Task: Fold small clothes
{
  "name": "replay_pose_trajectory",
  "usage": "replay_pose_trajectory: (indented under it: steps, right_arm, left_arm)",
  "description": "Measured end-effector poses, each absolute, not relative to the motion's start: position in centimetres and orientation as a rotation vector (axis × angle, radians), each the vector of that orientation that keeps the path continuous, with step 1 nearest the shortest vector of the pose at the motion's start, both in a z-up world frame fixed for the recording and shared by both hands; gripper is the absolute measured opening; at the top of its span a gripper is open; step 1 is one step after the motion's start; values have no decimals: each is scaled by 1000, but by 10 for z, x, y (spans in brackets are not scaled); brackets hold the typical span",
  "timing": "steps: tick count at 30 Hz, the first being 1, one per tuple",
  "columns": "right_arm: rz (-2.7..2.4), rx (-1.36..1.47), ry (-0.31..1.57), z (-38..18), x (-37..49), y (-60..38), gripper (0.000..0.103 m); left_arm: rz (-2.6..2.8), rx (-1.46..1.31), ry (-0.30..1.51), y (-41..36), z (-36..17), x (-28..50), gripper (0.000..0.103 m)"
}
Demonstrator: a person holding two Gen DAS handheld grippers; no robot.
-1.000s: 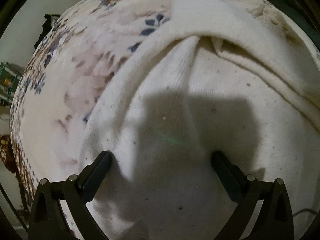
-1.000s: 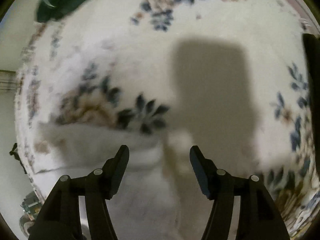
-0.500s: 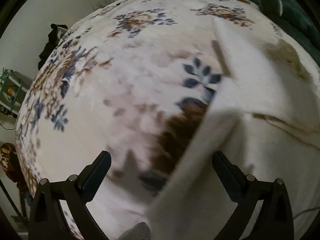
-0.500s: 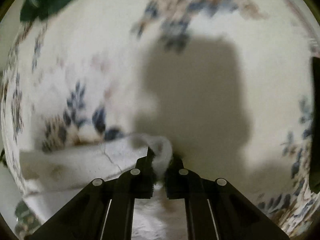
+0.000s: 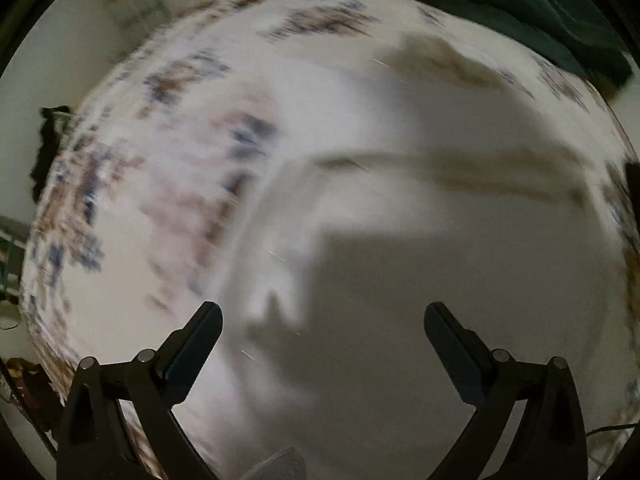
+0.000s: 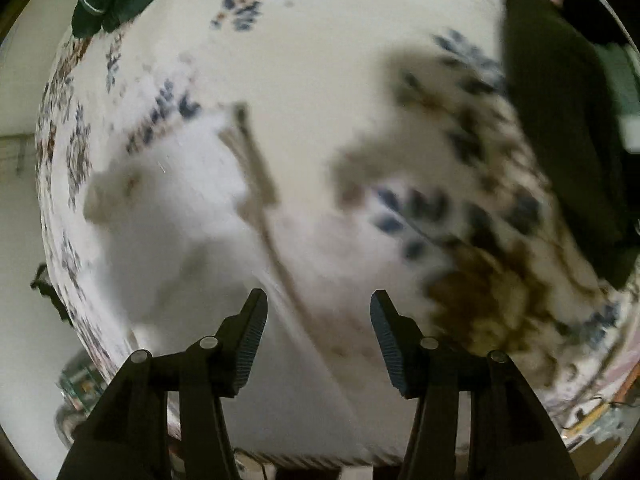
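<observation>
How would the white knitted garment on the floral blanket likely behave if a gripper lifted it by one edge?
The white garment would probably sag limply: it lies in soft folds. It likely weighs little and may cling slightly to the fuzzy floral blanket.

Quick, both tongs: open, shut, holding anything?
Left tongs: open, empty.
Right tongs: just opened, empty above the cream knit garment.

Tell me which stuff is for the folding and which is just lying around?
For the folding: white garment, left gripper and right gripper, both open and holding nothing.

Just lying around: floral blanket, dark green cloth, dark garment.
</observation>
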State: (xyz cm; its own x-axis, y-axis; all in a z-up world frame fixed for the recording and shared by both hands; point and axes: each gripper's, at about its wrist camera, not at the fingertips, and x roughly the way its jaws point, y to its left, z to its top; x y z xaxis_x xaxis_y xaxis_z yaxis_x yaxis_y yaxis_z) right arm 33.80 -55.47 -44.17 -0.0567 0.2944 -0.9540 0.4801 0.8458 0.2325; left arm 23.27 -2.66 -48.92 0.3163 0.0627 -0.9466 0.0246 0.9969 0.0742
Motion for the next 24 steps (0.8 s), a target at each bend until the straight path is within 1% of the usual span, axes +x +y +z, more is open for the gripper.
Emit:
replay_pose_trajectory:
  steps: [3,5,10,13,14,15,16,17,18,19,20,21,24]
  right_arm:
    - [-122,627,1679,-446,306,-591,56]
    - [-68,631,1691,-457,299,-606,56]
    - [37,603,1714,-494,317,-620,56]
    - [105,588,1711,-509,328,-627,56]
    - [120,595,1706,-514,333,-628,56]
    - [139,611,1700,-519,339,-629,56]
    - [160,631,1692,-525,346,-629,56]
    - [182,655,1680,-530,356,-630,56]
    - [201,676,1672,-534,365,-629,56]
    - [221,697,1666,-540,377,-626,56]
    - [243,719,1656,-546,392,-622,56]
    - [273,737,1642,-551,408,-617,56]
    - [346,805,1595,-561,453,-599,56]
  left_arm:
    - [-40,107,1309,-88,-495,199,103]
    - [-70,132,1338,-129,-499,176,103]
    - [-123,166,1471,-249,-529,112,103]
    - [-137,203,1509,-298,-551,97,103]
    - [-126,235,1519,-316,-564,95,100]
    - [-113,254,1527,-324,-572,95,87]
    - [-99,269,1529,-330,-578,97,81]
    - [-80,277,1520,-334,-581,100,72]
    - [-68,265,1493,-335,-580,103,51]
    - [-66,252,1473,-336,-577,104,38]
    - [-48,259,1447,-336,-572,105,15]
    - [-28,279,1424,-336,-567,106,4]
    - [-26,240,1392,-330,-553,103,3]
